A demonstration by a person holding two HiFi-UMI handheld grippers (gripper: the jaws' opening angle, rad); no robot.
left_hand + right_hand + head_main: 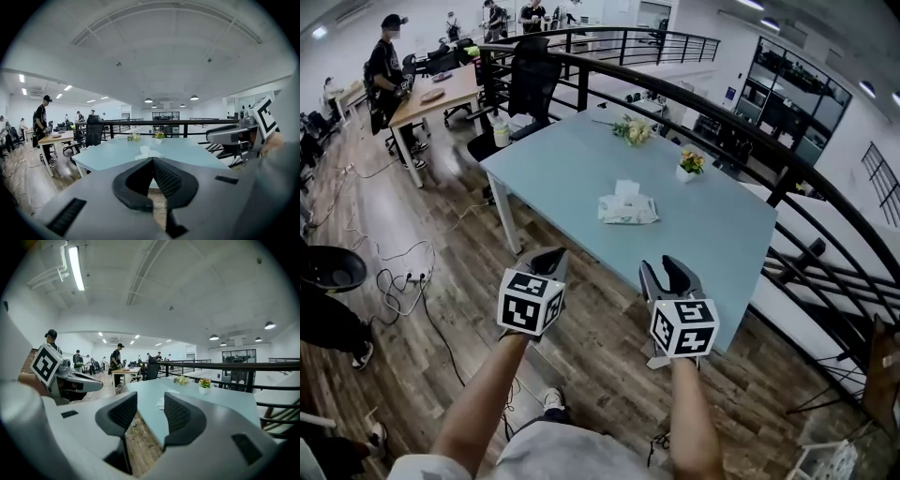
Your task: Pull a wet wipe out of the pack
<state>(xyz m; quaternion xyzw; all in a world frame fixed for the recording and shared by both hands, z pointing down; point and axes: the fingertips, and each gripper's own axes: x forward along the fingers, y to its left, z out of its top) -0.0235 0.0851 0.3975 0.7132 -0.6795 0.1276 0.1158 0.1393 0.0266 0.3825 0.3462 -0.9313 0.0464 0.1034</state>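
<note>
The left gripper (152, 160) is closed, its jaws meeting at the tip with nothing in them. It hangs short of the near edge of the surface (553, 169). Farther in, near the middle of the surface, the pack (628, 211) lies flat with a white wipe (626, 188) standing up from its top, well apart from both grippers. The pack looks light and soft and would likely lift when pulled, so pin it with one gripper and pinch the limp wipe low with the other. The right gripper (150, 405) is open and empty. Only the head view shows the raised wipe clearly. The gripper views settle the jaws but leave the pack a small pale patch.
</note>
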